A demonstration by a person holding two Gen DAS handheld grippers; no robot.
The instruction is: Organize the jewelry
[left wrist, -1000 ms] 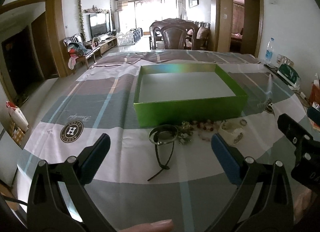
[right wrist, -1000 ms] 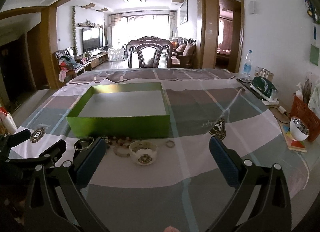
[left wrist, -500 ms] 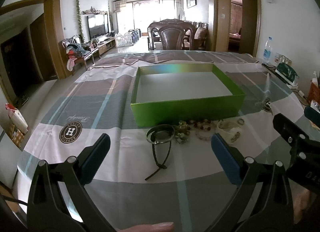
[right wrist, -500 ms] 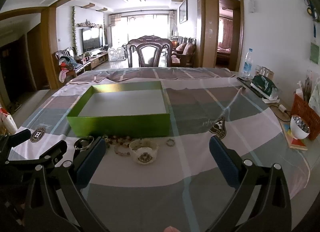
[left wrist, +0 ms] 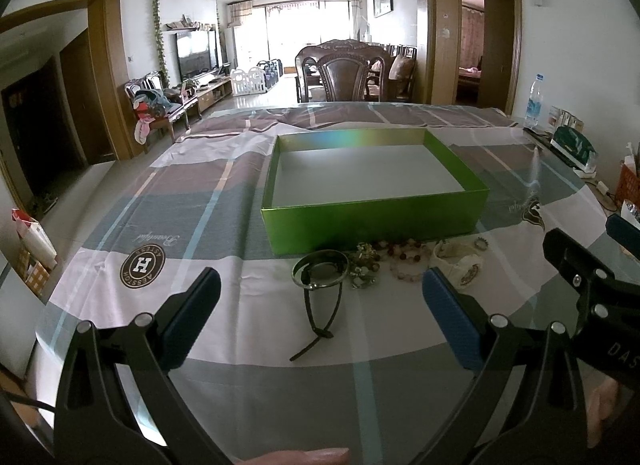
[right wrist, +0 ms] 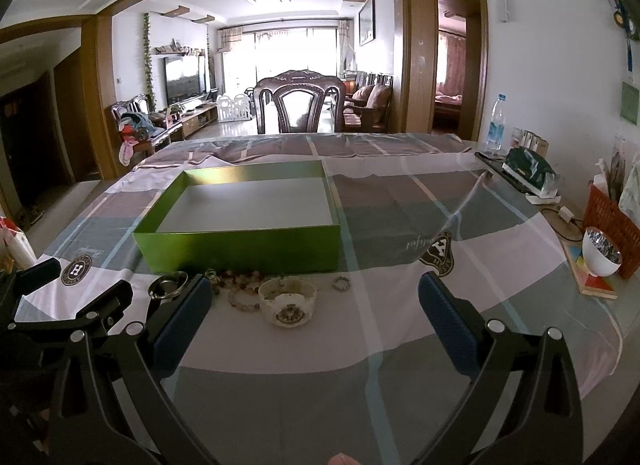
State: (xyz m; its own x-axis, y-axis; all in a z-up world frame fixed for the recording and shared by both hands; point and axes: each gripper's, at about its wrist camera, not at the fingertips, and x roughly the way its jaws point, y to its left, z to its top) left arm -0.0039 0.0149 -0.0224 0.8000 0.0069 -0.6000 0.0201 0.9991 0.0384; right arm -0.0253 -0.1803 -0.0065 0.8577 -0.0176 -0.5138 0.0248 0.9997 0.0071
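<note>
Jewelry [left wrist: 384,261] lies beyond both wide-spread, level tongs [left wrist: 320,305].

A box [left wrist: 372,221] sat on the tablecloth [left wrist: 208,385] at twelve o'clock from both cameras, with a chair [right wrist: 298,105] behind the table's far edge. Along the box's near wall lay a row of jewelry: a bangle [left wrist: 319,269] over a strap [left wrist: 316,325] at the left, then a bead bracelet [left wrist: 406,261], a watch [right wrist: 287,301], and a small ring [right wrist: 341,284] at the right. A bowl [right wrist: 600,252] stood at three o'clock, a bottle [right wrist: 496,125] at one o'clock.
</note>
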